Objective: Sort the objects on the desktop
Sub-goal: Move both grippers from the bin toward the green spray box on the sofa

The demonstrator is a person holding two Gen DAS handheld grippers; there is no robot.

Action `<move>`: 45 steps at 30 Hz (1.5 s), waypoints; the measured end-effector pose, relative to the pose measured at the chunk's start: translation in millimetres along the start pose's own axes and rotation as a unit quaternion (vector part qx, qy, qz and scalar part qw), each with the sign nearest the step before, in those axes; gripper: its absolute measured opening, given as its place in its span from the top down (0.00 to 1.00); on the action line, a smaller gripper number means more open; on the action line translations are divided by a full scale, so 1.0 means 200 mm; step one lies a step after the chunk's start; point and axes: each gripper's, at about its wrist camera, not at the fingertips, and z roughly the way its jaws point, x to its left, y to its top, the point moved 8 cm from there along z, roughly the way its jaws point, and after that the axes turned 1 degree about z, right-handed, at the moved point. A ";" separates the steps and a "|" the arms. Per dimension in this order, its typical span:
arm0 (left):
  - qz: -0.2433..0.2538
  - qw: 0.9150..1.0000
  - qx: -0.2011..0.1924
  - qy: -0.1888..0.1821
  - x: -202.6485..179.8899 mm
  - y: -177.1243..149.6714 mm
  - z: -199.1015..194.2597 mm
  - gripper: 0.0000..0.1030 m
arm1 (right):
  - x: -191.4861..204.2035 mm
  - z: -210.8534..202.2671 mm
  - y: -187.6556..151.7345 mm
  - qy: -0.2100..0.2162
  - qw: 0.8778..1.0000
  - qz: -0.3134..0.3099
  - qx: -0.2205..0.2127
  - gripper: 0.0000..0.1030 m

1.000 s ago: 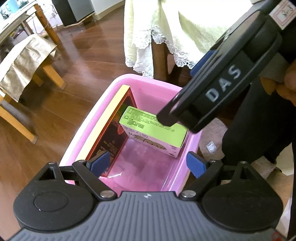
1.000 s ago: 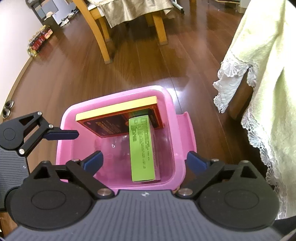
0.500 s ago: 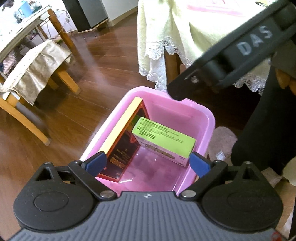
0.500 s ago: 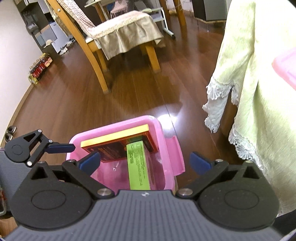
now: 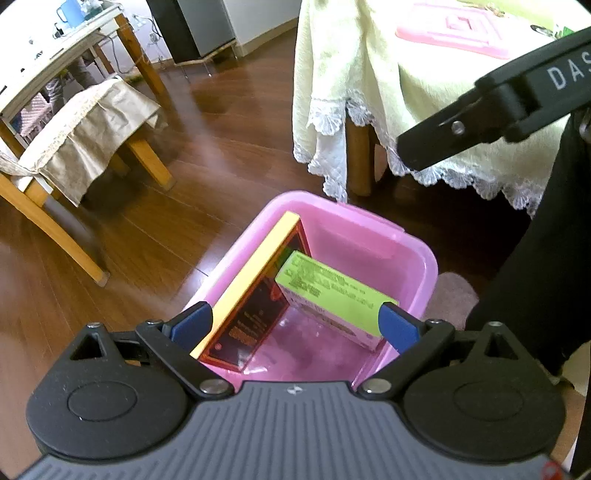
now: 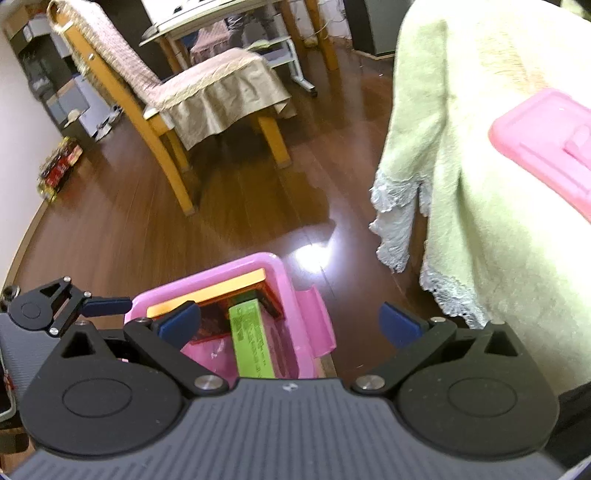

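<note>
A pink plastic bin (image 5: 413, 254) (image 6: 291, 295) stands on the wooden floor. Inside it a red and yellow box (image 5: 255, 295) (image 6: 207, 295) leans against one wall, and a lime-green box (image 5: 332, 291) (image 6: 251, 339) rests beside it. My left gripper (image 5: 295, 321) hangs open above the bin with nothing between its fingers. My right gripper (image 6: 290, 319) is open too, held higher and off toward the table. The bin's pink lid (image 5: 454, 31) (image 6: 543, 151) lies on the table's yellow cloth.
A table draped in a yellow lace-edged cloth (image 5: 369, 85) (image 6: 480, 184) stands beside the bin. A wooden chair with a beige cover (image 5: 81, 122) (image 6: 207, 92) is on the floor farther off. The person's dark-clothed leg (image 5: 546, 258) is at the bin's right.
Both grippers have risen away from the bin, which now looks smaller and lower in both views. The right gripper has swung up toward the table, bringing the pink lid into sight.
</note>
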 end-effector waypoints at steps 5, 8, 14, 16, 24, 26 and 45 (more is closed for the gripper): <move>0.006 1.000 -0.006 0.010 0.00 0.07 -0.01 0.05 | -0.09 -0.06 0.03 -0.018 1.000 0.021 -0.015 0.01; 0.008 1.000 -0.014 0.004 -0.02 0.12 -0.02 0.05 | -0.14 -0.10 0.05 -0.027 0.999 0.034 -0.027 0.01; 0.024 0.999 -0.032 -0.003 -0.11 0.26 -0.03 0.05 | -0.28 -0.21 0.09 -0.044 0.995 0.073 -0.053 0.01; 0.033 0.999 -0.037 -0.007 -0.14 0.32 -0.04 0.05 | -0.34 -0.25 0.10 -0.053 0.993 0.085 -0.061 0.01; 0.066 0.995 -0.063 -0.032 -0.33 0.57 -0.05 0.05 | -0.65 -0.44 0.11 -0.106 0.980 0.138 -0.094 0.01; 0.078 0.993 -0.073 -0.040 -0.39 0.64 -0.06 0.05 | -0.73 -0.49 0.12 -0.121 0.976 0.150 -0.104 0.01; 0.185 0.961 -0.162 -0.123 -1.07 1.27 -0.17 0.05 | -1.54 -0.94 0.11 -0.238 0.920 0.262 -0.170 0.01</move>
